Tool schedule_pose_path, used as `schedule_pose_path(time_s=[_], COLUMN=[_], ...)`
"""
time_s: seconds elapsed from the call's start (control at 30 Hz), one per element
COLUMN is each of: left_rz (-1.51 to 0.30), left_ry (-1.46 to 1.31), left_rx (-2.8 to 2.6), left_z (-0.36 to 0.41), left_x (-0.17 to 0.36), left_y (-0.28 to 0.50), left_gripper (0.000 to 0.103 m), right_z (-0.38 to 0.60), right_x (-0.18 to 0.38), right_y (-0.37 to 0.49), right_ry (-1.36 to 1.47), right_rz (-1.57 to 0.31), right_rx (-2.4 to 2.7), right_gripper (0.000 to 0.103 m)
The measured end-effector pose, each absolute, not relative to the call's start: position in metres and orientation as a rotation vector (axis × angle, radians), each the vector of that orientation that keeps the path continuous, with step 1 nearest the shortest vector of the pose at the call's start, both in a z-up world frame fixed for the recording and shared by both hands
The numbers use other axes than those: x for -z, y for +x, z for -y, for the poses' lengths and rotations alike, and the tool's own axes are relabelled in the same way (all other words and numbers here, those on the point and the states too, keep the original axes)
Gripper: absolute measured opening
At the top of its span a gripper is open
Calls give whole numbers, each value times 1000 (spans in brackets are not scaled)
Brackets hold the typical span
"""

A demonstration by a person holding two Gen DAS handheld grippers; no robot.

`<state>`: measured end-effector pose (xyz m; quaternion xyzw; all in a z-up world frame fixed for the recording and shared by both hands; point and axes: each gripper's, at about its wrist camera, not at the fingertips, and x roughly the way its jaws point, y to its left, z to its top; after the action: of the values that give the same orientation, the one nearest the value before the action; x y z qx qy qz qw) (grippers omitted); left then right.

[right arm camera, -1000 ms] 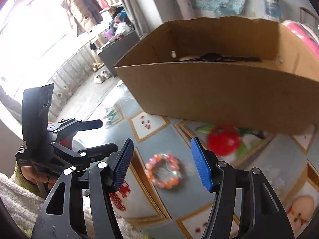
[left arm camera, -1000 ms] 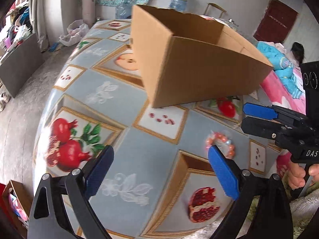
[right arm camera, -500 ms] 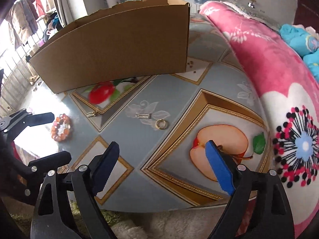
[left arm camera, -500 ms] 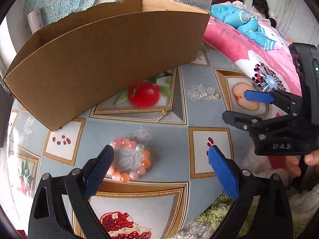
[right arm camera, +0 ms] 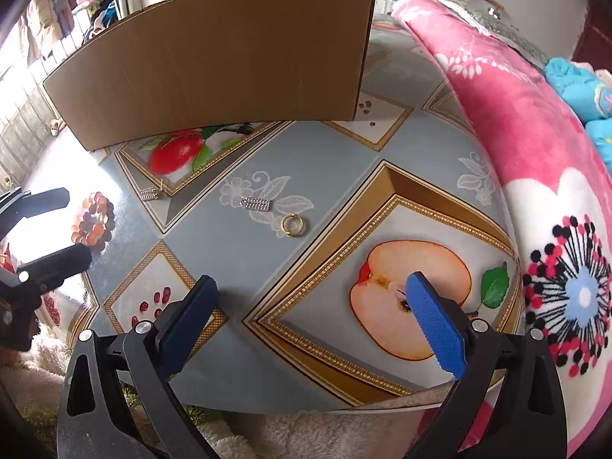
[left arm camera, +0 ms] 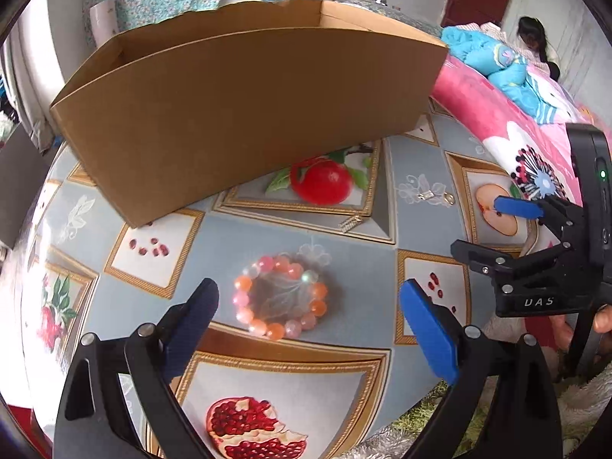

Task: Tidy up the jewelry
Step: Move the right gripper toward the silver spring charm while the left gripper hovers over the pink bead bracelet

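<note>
A bracelet of pink and orange beads lies flat on the fruit-patterned tablecloth. My left gripper hangs just above it, open, with one fingertip on each side and neither touching. In the right wrist view a gold ring and a silver beaded piece lie together ahead of my right gripper. Its jaws are opening wide with nothing between them. A second silver piece lies further left, near the bracelet. An open cardboard box stands behind them all.
A pink flowered blanket rises along the table's right side. The table's near edge meets a fluffy white rug. In the left wrist view the right gripper is held by a hand at the right. A person sits far back.
Both views swung away from the box toward the table's near edge. My left gripper came down over the bracelet. My right gripper left the bracelet, moved right toward the ring, and its jaws widened.
</note>
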<state>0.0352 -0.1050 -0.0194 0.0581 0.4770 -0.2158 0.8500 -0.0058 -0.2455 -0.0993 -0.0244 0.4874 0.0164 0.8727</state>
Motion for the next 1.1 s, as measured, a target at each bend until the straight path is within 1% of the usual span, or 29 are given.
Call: schedule_pose_path(time_s=[0.13, 0.27, 0.4, 0.53, 0.63, 0.7, 0.77, 0.8, 0.87, 0.93, 1.1], left_rz=[-1004, -1049, -1052, -1063, -1064, -1055, -1047, -1047, -1042, -1029, -1017], left_ry=[94, 55, 73, 92, 154, 209, 206, 205, 212, 212, 214], left_rx=[414, 381, 395, 405, 377, 363, 359, 357, 356, 357, 357], left_z=[87, 73, 69, 68, 71, 75, 75, 74, 74, 73, 72], left_x=[22, 31, 34, 36, 38, 41, 41, 41, 41, 41, 41], left_y=[36, 39, 37, 37, 32, 28, 27, 26, 25, 23, 20], left_gripper=[95, 95, 97, 97, 97, 97, 97, 97, 97, 98, 98], right_z=[246, 245, 243, 244, 242, 238, 232, 230, 225, 219, 212], right_x=[99, 98, 90, 66, 57, 59, 61, 62, 63, 67, 78], right_y=[-8, -10, -11, -20, -23, -19, -16, -13, -10, -6, 0], right_ry=[-59, -73, -95, -35, 36, 81, 117, 129, 133, 139, 144], right_rz=[-1012, -1000, -988, -891, -869, -896, -911, -918, -928, -946, -997], right_rx=[-41, -53, -31, -85, -172, -239, -287, -307, -320, -338, -354], right_gripper=[95, 95, 95, 95, 95, 94, 89, 83, 75, 65, 59])
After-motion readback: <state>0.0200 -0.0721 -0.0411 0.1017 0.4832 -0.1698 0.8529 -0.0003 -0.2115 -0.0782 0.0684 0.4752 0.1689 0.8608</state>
